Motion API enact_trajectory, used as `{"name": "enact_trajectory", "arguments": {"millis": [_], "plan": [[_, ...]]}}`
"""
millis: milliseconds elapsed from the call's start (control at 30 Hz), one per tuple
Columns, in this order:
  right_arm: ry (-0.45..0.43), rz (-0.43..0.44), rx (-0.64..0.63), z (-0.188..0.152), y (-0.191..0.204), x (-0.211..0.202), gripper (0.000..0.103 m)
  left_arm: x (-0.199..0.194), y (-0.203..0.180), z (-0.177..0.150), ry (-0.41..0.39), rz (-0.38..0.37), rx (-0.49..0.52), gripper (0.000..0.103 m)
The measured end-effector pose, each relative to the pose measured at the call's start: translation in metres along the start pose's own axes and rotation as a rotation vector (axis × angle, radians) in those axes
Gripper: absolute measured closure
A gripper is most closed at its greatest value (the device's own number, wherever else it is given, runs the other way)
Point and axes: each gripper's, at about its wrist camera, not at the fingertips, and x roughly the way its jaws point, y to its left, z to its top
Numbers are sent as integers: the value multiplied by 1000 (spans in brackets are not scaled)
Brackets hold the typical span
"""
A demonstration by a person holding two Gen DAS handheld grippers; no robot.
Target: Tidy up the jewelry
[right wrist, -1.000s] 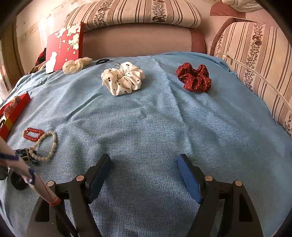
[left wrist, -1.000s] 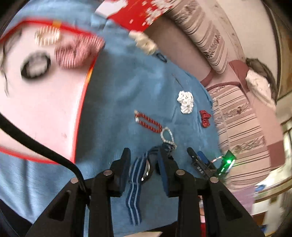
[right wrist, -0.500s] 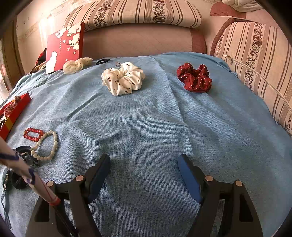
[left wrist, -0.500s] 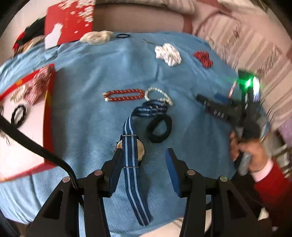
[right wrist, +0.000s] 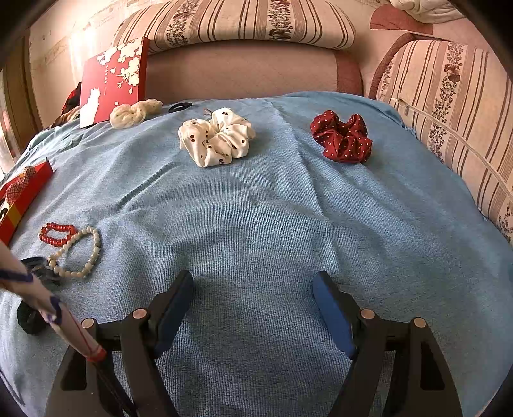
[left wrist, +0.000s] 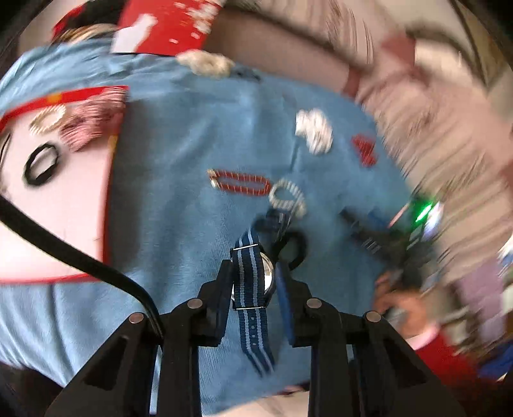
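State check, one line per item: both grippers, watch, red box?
Left gripper: jaws closing, watch between them.
Right gripper: open, empty, over the blue cloth.
Watch: on edge, strap trailing on the cloth.
Red box: open, hair ties inside.

Place: home, living room
Evidence: striped floral sofa cushions (right wrist: 243, 22); blue blanket (right wrist: 272, 218) strewn with scrunchies (right wrist: 216, 138)

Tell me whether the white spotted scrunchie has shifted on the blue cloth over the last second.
No. In the right wrist view the white spotted scrunchie sits where it did, left of the red scrunchie and in front of the red box lid.
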Motion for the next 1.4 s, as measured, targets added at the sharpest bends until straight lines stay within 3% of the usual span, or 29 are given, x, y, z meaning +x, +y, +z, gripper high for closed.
{"name": "enact_trajectory", "arguments": {"millis": [67,100,167,267,400,467,633,800,900,1000,1133,1233,1300,1333,1400], "plan": [[1,-6,-5,0,1,1,23,-34,22,6,-69,-82,-94,79],[3,-10,-8,1,1,1,22,-47,33,8,-100,-107,-131,101],[5,-17,-14,1,3,2,23,-78,69,13,-167,-145,-236,102],[15,-29,-24,2,4,3,22,-101,110,13,-227,-72,-312,102],[35,-71,-54,6,10,-1,22,-113,155,8,-247,-21,-405,103],[20,-82,-82,10,20,-16,27,-121,154,2,-259,-5,-377,103],[-53,87,-211,14,76,-69,27,-114,116,-16,-208,53,-196,100],[-1,301,-270,7,133,-77,26,-69,77,-44,-111,52,-54,74],[46,300,-275,-3,152,-61,26,-38,59,-52,-50,82,10,74],[77,309,-251,-9,152,-54,26,-16,44,-55,-38,169,98,73],[77,290,-250,-11,147,-51,26,8,35,-53,0,163,128,72],[83,285,-249,-11,148,-47,27,19,26,-51,-16,187,141,71],[93,282,-254,-13,150,-41,40,24,24,-50,-12,196,124,77],[105,283,-256,-14,151,-38,44,29,24,-48,7,202,113,97],[112,286,-252,-15,151,-34,54,36,27,-49,38,218,84,103]]}}
